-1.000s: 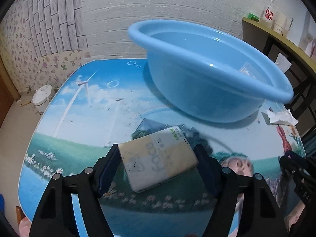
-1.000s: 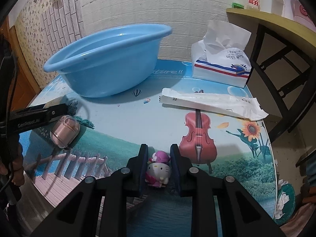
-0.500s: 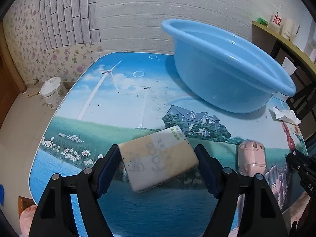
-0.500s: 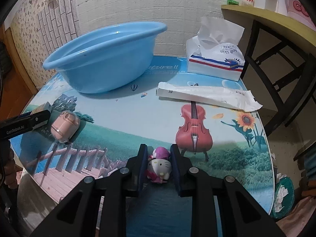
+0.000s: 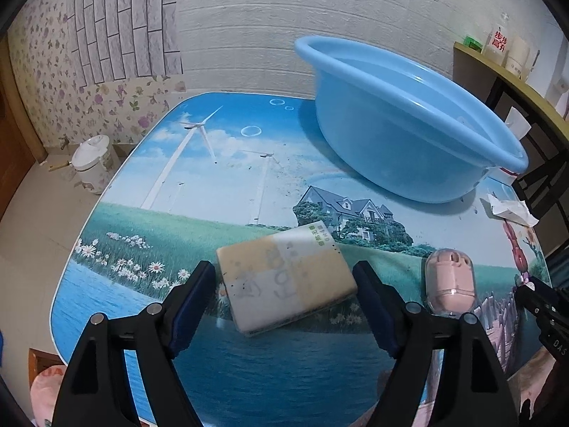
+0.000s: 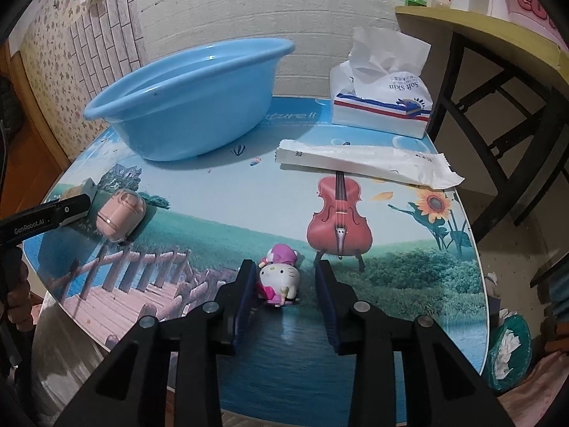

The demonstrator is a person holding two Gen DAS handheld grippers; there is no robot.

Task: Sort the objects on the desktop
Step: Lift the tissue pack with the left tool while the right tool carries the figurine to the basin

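Tongs first. The left gripper (image 5: 284, 295) is opening; the tissue pack (image 5: 284, 277) lies flat on the table (image 5: 213, 185) between its jaws, with a gap showing at each side, so it is released. The right gripper (image 6: 286, 293) is also opening. The cat figurine (image 6: 279, 279) lies on its back on the table between the jaws; the left pad is at most just beside it and the right pad stands clear, so this item is released too.

Outward from the tongs: a pink earbud case (image 5: 450, 281) rests just beside the left gripper's right finger. A long white wrapper (image 6: 366, 165) and a tissue box (image 6: 382, 101) lie farther back, near the table's far edge.

Container: one blue basin (image 6: 188, 114) stands at the rear of the table. Its inner wall appears bare in both views, though a faint pale patch shows through the wall in the left view; its floor is hidden by the rim.

Progress, as a judgement: sorting looks early. Every visible item is on the table, none confirmed in the basin.
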